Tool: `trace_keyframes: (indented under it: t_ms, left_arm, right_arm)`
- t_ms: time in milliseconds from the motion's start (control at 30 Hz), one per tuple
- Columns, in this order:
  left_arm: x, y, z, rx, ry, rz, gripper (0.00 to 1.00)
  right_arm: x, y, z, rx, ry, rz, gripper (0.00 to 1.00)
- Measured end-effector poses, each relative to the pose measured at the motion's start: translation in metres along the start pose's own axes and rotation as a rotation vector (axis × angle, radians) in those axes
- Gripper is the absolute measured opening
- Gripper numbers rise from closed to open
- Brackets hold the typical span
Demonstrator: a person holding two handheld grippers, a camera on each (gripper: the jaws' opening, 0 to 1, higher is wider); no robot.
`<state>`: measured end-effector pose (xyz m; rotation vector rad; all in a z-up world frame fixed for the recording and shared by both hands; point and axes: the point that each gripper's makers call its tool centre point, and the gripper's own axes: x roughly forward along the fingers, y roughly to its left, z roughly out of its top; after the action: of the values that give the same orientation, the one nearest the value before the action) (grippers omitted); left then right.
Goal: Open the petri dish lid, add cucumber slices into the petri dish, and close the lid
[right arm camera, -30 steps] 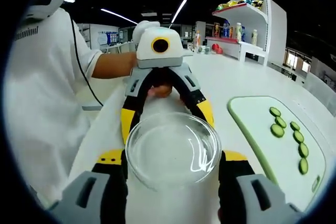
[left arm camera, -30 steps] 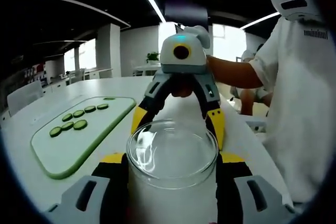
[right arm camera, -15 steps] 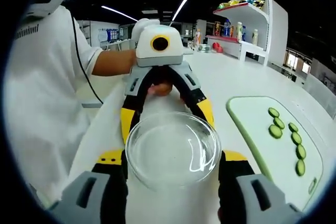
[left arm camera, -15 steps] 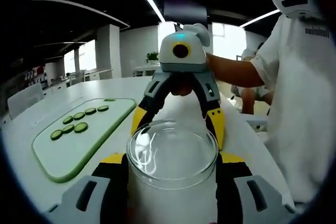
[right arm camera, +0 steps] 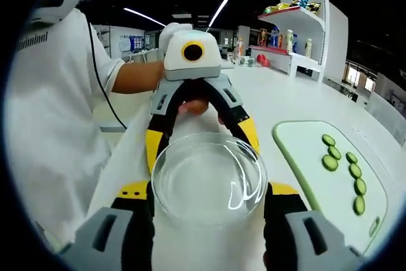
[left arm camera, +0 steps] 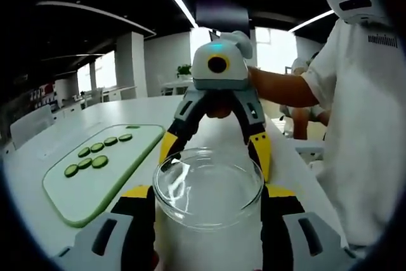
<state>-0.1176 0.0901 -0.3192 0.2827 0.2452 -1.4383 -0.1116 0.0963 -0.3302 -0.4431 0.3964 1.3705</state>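
Cutting board: [left arm camera: 101, 169] green-rimmed, pale, lying flat on the white table [left arm camera: 298, 176]; left-centre of my left gripper view, right side of my right gripper view [right arm camera: 317, 169].
Cucumber slices: [left arm camera: 95, 152] two short rows on the board, apart from one another; a curving line of them [right arm camera: 346, 166] in the right gripper view.
Shelf: [right arm camera: 298, 11] upper right of the right gripper view, white, with bottles and coloured packets I cannot identify.
Person: [left arm camera: 361, 106] white short-sleeved top, right edge of the left gripper view; left side of the right gripper view [right arm camera: 44, 112].
In the way: each gripper stands directly behind the dish in the other's view, hiding the table beyond.
Petri dish: [left arm camera: 208, 185] clear glass, low centre in both views [right arm camera: 209, 179], between the two grippers.
My left gripper: [left arm camera: 208, 204] jaws set wide, one at each side of the dish, closed against its rim.
My right gripper: [right arm camera: 209, 201] the same, jaws spread to the dish's width, gripping it from the opposite side.
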Motion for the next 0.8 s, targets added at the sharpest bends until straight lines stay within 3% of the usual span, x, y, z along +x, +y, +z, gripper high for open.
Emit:
trace_keyframes:
  t_ms: [800]
  left_arm:
    - [-0.009, 0.005, 0.016, 0.027, -0.029, 0.017, 0.67]
  right_arm:
    - [-0.007, -0.005, 0.018, -0.032, 0.000, -0.009, 0.69]
